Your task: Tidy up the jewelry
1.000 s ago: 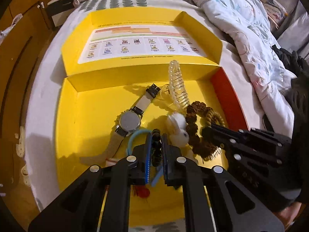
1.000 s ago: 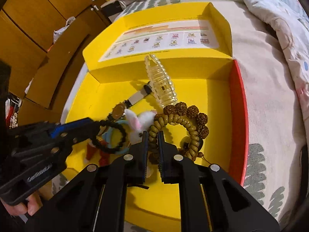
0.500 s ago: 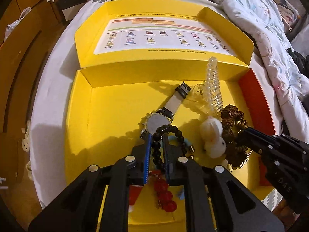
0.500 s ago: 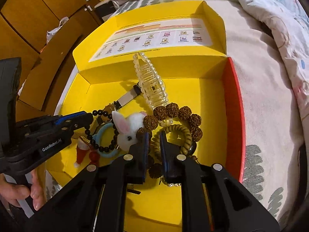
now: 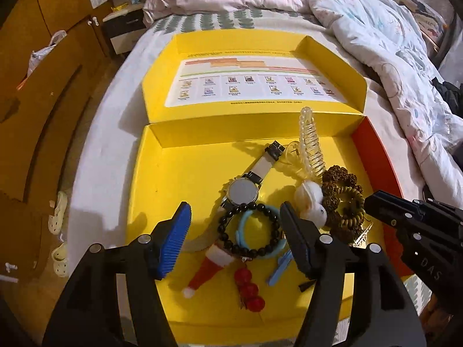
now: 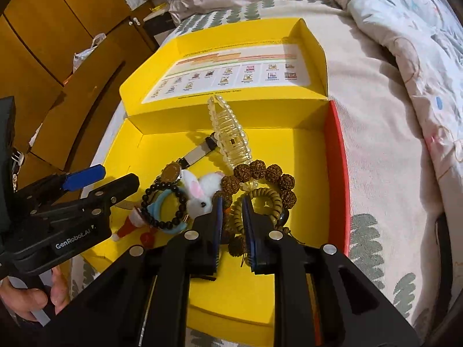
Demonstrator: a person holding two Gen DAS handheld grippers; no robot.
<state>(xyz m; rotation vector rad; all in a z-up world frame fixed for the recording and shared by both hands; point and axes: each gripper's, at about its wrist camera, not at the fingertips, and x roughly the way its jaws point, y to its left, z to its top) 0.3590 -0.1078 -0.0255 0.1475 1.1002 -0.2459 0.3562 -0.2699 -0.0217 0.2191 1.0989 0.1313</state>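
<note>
A yellow box (image 5: 162, 179) on the bed holds the jewelry. The black bead bracelet (image 5: 249, 228) lies free on a blue band (image 5: 246, 222), beside a watch (image 5: 243, 192), a white bunny clip (image 5: 311, 202), a clear claw clip (image 5: 311, 150) and a Santa-hat clip (image 5: 207, 271). My left gripper (image 5: 234, 217) is open above the bracelet, holding nothing. My right gripper (image 6: 231, 202) has its jaws slightly apart around the tan coil hair tie (image 6: 260, 199), next to the brown seed bracelet (image 6: 269, 173).
The box lid (image 5: 251, 84) stands open at the back with a printed sheet. A red side wall (image 6: 337, 167) bounds the box on the right. A quilt (image 5: 376, 29) lies at the right, wooden cupboards (image 6: 58, 29) at the left.
My left gripper has opened and let go of the black bead bracelet, which now lies in the box. It has pulled back. My right gripper's jaws have parted a little.
</note>
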